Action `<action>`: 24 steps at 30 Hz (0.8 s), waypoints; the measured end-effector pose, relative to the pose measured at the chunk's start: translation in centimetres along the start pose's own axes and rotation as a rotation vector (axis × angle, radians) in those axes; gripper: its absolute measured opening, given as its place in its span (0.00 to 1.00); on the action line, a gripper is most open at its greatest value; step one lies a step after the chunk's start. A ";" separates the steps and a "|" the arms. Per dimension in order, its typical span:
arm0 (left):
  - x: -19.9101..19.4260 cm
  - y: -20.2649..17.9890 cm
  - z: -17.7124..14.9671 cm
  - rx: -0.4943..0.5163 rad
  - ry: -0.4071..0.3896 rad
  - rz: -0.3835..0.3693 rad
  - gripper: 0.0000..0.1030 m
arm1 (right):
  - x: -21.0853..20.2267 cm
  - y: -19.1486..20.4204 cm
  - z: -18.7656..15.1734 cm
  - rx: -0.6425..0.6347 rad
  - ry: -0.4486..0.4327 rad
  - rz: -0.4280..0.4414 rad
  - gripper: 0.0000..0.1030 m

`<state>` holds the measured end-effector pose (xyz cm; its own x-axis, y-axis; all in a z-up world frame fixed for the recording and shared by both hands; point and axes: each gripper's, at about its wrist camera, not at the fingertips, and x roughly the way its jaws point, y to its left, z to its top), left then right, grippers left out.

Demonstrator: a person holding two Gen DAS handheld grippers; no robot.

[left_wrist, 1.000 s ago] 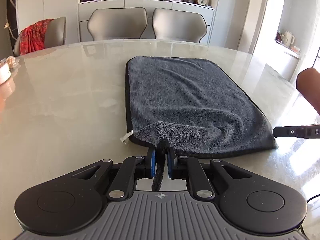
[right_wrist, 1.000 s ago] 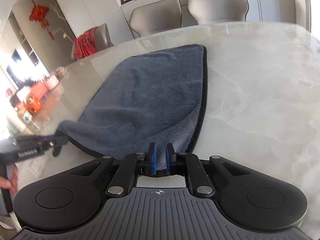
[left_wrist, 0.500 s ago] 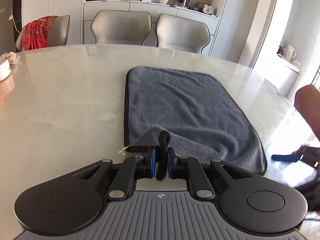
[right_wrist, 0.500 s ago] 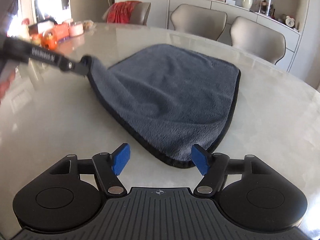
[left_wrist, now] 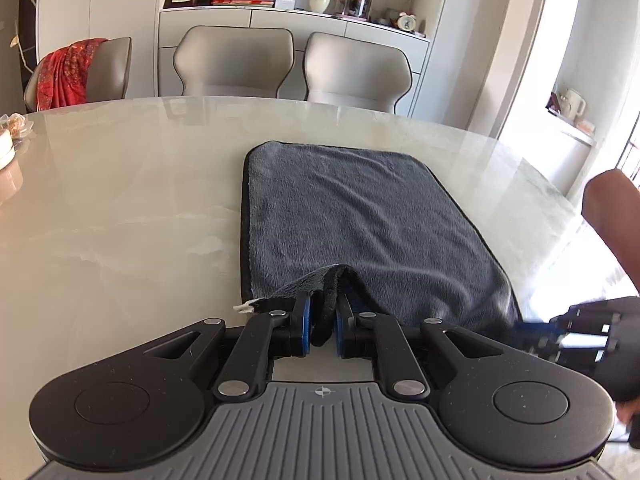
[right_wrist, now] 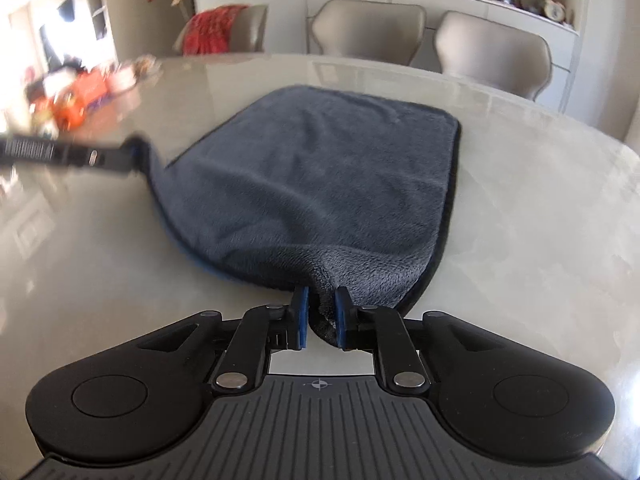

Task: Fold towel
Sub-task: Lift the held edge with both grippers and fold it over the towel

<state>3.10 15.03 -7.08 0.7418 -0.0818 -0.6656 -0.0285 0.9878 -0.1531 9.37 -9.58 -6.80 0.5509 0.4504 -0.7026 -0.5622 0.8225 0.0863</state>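
left gripper (left_wrist: 321,322): clamped on the towel's (left_wrist: 352,216) near-left corner, pinched up off the table (left_wrist: 120,208)
right gripper (right_wrist: 321,322): clamped on the near-right corner, cloth bunched between the pads
towel: flat on the table, stretching away from both grippers
hard to see: right view is blurry; clutter on the far left is just smears

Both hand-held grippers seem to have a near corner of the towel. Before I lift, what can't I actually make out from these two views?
- Left wrist view: the right hand-held gripper is blurred at the frame's edge, so its grip is unreadable there.
- Right wrist view: the left hand-held gripper is motion-blurred; its pads are indistinct.
- Both views: each gripper's body hides the table edge nearest the person.
- The towel underside, and whether it is already doubled, is hidden by its top layer.
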 end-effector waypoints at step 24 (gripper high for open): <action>4.1 0.9 9.9 0.106 -0.193 0.102 0.11 | 2.3 -5.7 11.3 0.020 -0.161 0.007 0.12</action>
<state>12.78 16.87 -2.72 0.8533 0.0364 -0.5202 -0.0474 0.9988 -0.0079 20.79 -9.29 -0.89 0.6397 0.5051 -0.5794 -0.5549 0.8250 0.1066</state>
